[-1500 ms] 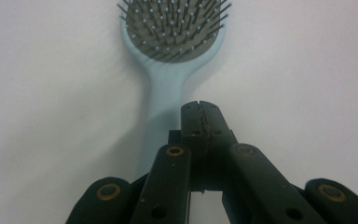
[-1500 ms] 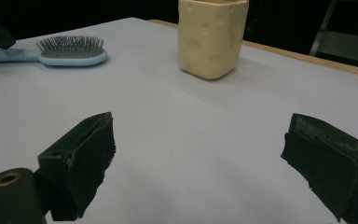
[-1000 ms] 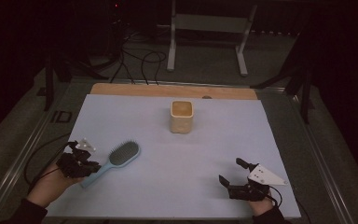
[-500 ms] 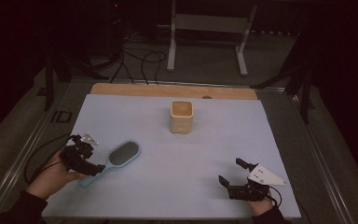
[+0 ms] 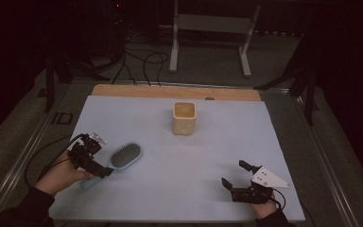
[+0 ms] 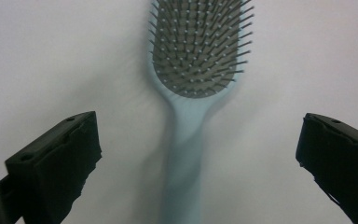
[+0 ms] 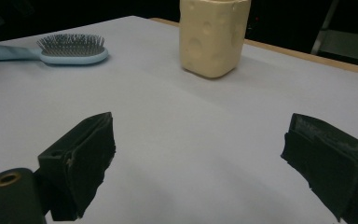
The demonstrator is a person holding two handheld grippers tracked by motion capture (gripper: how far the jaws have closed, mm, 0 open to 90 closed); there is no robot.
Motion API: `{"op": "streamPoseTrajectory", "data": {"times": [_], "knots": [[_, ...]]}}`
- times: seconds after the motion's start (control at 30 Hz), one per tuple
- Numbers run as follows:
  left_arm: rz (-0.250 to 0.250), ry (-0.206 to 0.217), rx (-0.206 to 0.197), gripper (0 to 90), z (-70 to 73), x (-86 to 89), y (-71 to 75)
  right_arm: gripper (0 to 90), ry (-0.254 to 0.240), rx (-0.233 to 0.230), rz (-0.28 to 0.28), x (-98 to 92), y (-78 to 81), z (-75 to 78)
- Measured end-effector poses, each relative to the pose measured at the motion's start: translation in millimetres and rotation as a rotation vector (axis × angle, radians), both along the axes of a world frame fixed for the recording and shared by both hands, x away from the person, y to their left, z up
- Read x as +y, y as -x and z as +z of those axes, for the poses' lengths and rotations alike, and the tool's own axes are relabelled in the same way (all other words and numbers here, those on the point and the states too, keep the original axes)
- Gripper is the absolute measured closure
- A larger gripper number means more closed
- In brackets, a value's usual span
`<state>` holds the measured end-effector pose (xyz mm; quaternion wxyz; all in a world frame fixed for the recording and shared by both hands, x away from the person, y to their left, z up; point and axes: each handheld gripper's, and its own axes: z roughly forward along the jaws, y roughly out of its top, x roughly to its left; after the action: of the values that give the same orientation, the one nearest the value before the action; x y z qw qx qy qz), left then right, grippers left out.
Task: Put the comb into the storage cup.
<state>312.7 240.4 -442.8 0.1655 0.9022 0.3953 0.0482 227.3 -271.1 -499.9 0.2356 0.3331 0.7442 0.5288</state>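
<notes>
My left gripper [image 6: 196,154], jaws just opened wide, straddles the handle of the blue hairbrush [image 6: 193,70] without touching it; its bristled head lies ahead. My right gripper [image 7: 200,163] rests spread, a cream cup [image 7: 213,35] beyond it.

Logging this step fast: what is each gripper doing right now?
Left gripper: open, fingers just spread wide, hairbrush handle between them, not gripped.
Right gripper: open, holding nothing.
</notes>
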Motion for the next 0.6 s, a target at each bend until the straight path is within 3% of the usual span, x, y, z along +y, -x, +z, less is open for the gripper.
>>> {"op": "streamPoseTrajectory", "data": {"times": [0.1,0.23,0.3,0.6], "knots": [[-0.027,-0.017,0.017,0.1,-5.6,-2.5,-4.6,8.4,0.0,0.0,0.002,0.1,-0.1,0.0],[-0.027,-0.031,0.025,0.1,-12.2,-3.9,-9.7,8.4,0.0,-0.001,0.001,-0.1,0.0,0.0],[-0.039,-0.054,0.033,0.2,-16.6,-5.6,-9.8,8.4,0.0,-0.002,0.001,0.0,0.2,0.2],[-0.055,-0.078,0.055,3.3,-29.1,-2.0,-11.2,8.4,0.001,-0.001,0.004,0.2,0.1,0.0]]}}
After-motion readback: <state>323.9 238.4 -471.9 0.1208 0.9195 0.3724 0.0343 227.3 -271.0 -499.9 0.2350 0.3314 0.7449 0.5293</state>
